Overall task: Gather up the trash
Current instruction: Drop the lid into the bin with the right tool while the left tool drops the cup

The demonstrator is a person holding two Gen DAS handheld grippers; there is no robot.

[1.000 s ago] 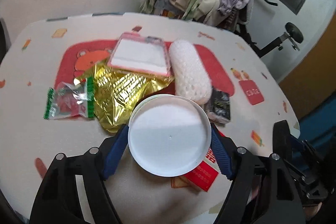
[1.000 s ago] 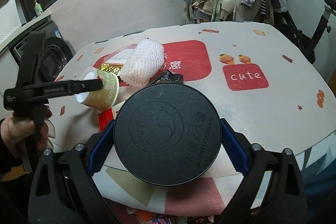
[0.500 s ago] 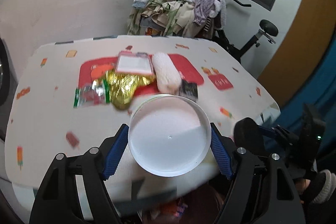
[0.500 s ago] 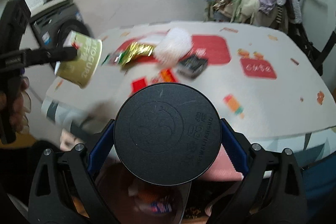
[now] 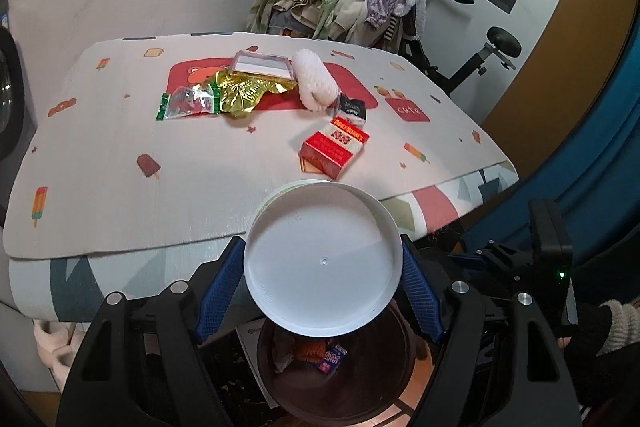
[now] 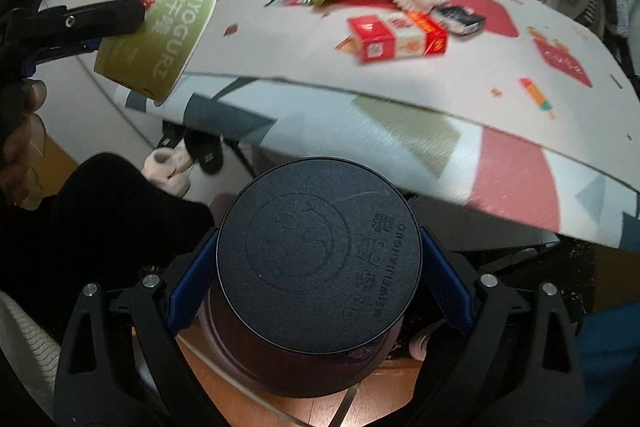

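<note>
Right now the yogurt cup [image 5: 323, 261] fills the lower middle of the left wrist view, its white base turned flat toward the lens and its long axis running away along the fingers. The left claw [image 5: 323, 287] is clamped on it, blue pads pressed to either side. In the right wrist view the same cup [image 6: 156, 39] sits at upper left, green side showing, tilted with its wider rim toward the upper right. Below it in the left view stands a dark round trash bin [image 5: 340, 375] with scraps inside. The right claw [image 6: 318, 267] is clamped on a black round container [image 6: 318, 267], its embossed base facing the lens, low in the frame. Beyond, on the tabletop [image 5: 120, 179], lie a red cigarette box [image 5: 334, 149], a white foam net [image 5: 314, 85], a gold foil wrapper [image 5: 244, 93] and a green-edged packet [image 5: 186, 103].
</note>
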